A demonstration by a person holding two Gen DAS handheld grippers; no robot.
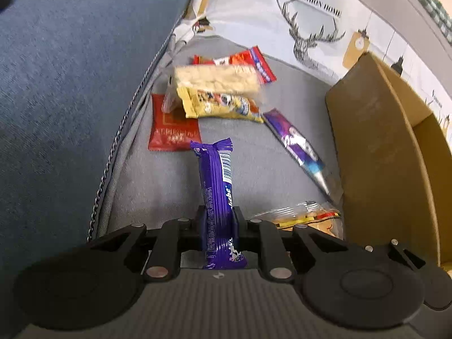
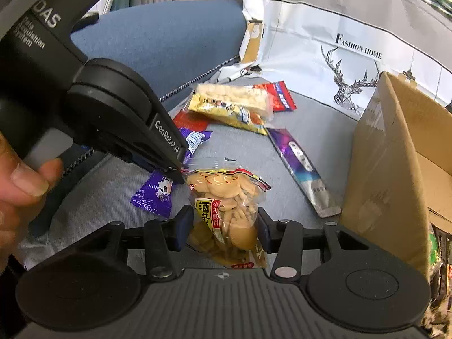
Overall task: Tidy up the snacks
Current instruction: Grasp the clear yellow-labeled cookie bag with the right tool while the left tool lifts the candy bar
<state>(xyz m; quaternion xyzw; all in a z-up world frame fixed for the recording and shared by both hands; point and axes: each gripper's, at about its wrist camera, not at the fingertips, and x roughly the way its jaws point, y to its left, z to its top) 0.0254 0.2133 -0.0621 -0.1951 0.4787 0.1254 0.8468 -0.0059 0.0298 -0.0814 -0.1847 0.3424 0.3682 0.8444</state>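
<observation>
Purple bar (image 1: 216, 197): light, crinkly, slippery; clamped low down in the left hand-held gripper (image 1: 219, 221).
Biscuit bag (image 2: 226, 214): soft, crushable; squeezed mid-body by the right hand-held gripper (image 2: 223, 227).
Box (image 2: 395, 175): just right.

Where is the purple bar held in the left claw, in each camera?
Left wrist: purple bar at centre, upright between the claw fingers.
Right wrist: purple bar left of centre, clamped in the left claw.
Shared landmark: cardboard box at right.
</observation>
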